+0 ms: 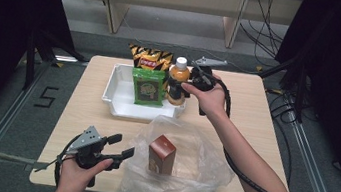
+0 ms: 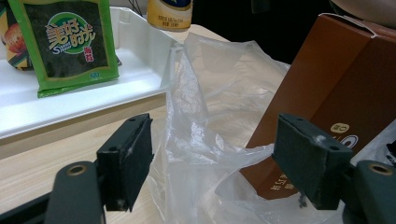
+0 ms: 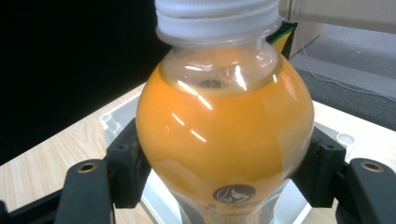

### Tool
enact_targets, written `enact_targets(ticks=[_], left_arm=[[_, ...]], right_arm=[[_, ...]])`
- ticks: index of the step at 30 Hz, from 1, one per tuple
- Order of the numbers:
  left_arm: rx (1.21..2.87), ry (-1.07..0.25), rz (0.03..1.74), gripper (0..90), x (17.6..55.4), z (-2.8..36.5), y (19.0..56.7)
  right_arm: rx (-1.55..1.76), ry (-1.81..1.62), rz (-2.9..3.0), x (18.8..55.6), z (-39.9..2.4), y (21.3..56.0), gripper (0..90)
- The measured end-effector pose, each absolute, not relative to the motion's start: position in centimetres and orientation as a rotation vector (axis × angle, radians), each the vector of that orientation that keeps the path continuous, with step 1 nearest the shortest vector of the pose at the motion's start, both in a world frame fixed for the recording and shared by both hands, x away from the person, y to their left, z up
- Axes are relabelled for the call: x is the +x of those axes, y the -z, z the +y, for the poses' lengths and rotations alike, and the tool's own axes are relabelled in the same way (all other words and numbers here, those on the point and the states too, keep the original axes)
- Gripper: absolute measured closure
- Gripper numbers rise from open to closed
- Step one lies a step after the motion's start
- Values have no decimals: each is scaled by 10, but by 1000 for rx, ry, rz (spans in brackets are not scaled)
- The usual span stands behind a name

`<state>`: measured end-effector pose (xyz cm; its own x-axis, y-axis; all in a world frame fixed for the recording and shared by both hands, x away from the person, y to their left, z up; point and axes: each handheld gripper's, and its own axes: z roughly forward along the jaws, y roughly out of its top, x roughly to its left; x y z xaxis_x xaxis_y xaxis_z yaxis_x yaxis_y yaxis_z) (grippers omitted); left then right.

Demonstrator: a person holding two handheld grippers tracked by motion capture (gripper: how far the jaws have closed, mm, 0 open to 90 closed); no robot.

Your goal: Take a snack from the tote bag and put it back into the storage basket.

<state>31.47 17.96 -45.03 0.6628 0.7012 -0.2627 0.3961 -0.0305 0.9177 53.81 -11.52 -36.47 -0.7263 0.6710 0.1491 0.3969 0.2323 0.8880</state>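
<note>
At the near left edge of the wooden table (image 1: 87, 99), the left gripper (image 1: 118, 147) rests in the person's hand with its 2 jaws standing wide, nothing between the pads; in the left gripper view a fold of the clear plastic bag (image 2: 205, 116) lies ahead of them, untouched. Just to its right, that bag sits open at the table's front edge, and a brown carton (image 1: 161, 154) stands upright inside it. Farther back, a white tray (image 1: 120, 96) holds a green snack packet (image 1: 147, 87) leaning upright, with a yellow-and-black chip bag (image 1: 149, 58) behind it. At the tray's right end stands the orange juice bottle (image 1: 178, 81), white cap up. The right gripper (image 1: 189, 87) reaches it from the right side, held level; in the right gripper view the bottle's rounded shoulder (image 3: 224, 126) sits between the 2 jaws, both pads against its sides, so the jaws are spread wide around the bottle and gripping it.
</note>
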Motion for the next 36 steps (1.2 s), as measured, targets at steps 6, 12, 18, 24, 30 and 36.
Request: enact_targets(ticks=[6, 12, 18, 24, 30, 36], left_arm=[[1651, -309, 910, 277, 315, 180, 450], [1656, -314, 916, 276, 314, 180, 449], [1651, -308, 908, 276, 315, 180, 450], [1660, -313, 913, 276, 314, 181, 450], [1660, -318, 914, 276, 315, 181, 450], [1660, -312, 918, 276, 315, 181, 450]], right_arm=[[1034, -1488, 2257, 541, -111, 367, 321], [1033, -1473, 2269, 546, -109, 370, 321], [1041, -1475, 2279, 550, -105, 375, 321], [1049, -1449, 2270, 557, -103, 380, 321], [1054, -1424, 2285, 560, -103, 382, 321], [1066, -1415, 2278, 563, -100, 386, 321]])
